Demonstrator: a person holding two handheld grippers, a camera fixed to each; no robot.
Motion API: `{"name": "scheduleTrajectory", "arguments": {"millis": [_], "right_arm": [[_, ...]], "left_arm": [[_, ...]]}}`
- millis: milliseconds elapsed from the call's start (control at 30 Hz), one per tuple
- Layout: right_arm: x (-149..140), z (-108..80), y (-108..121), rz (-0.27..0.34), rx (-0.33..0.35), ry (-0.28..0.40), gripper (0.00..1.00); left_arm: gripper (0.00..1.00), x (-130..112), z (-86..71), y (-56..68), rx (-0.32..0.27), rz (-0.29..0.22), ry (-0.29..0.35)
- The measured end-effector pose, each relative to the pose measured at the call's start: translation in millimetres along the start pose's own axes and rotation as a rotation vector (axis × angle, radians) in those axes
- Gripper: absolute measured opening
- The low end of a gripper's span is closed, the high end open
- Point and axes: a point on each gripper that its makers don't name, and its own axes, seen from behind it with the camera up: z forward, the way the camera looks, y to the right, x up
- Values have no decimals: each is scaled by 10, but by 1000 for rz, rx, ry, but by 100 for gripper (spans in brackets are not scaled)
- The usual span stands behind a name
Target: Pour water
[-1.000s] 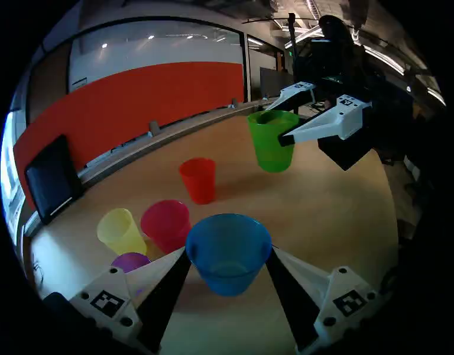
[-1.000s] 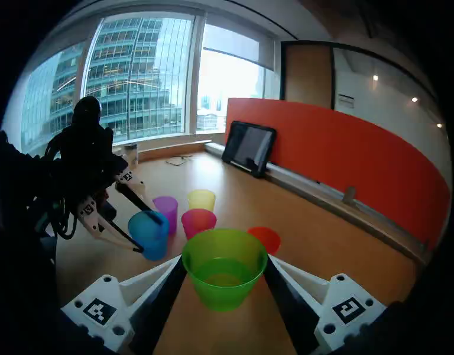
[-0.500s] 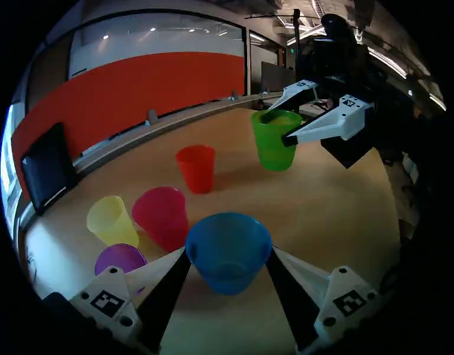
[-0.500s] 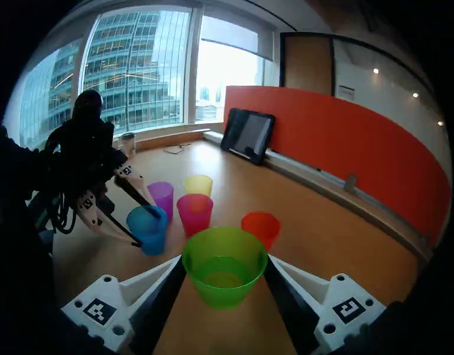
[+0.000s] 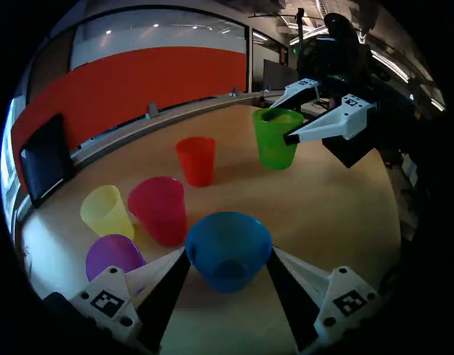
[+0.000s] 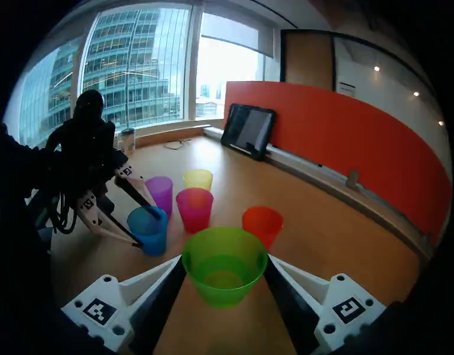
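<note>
On the round light-wood table (image 5: 339,201), the right gripper (image 6: 224,260) clamps both fingers on an upright translucent green plastic cup (image 6: 224,278). The left gripper (image 5: 228,257) likewise grips an upright blue plastic cup (image 5: 229,266). An orange plastic cup (image 5: 196,160) stands between them.

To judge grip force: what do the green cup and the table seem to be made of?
Green cup: probably thin plastic, translucent; light glows through its wall. Table: apparently wood or laminate, smooth, with faint sheen and warm brown tone.
</note>
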Motion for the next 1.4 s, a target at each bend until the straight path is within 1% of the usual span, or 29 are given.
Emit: {"name": "scheduleTrajectory", "arguments": {"millis": [300,400,500,600,700,900,1133,1400], "right_arm": [[-51,13,-23,-1,3,-8,92],[-68,18,-37,1,5,-11,92],[-103,29,-50,2,6,-16,92],[-160,40,-69,2,8,-26,92],[-228,54,-94,4,10,-39,91],[-361,112,-157,16,20,-62,92],[-519,189,-219,13,30,-94,92],[-570,226,-256,7,29,-109,92]], "left_arm": [[87,-83,10,3,11,14,-18],[89,-118,11,-1,17,18,-31],[93,-127,-3,4,19,15,-34],[94,-148,-29,18,16,-2,-34],[94,-190,-66,21,18,-14,-37],[94,-274,-172,14,36,-10,-46],[94,-300,-318,49,39,-10,-38],[94,-325,-406,33,54,-9,-36]]}}
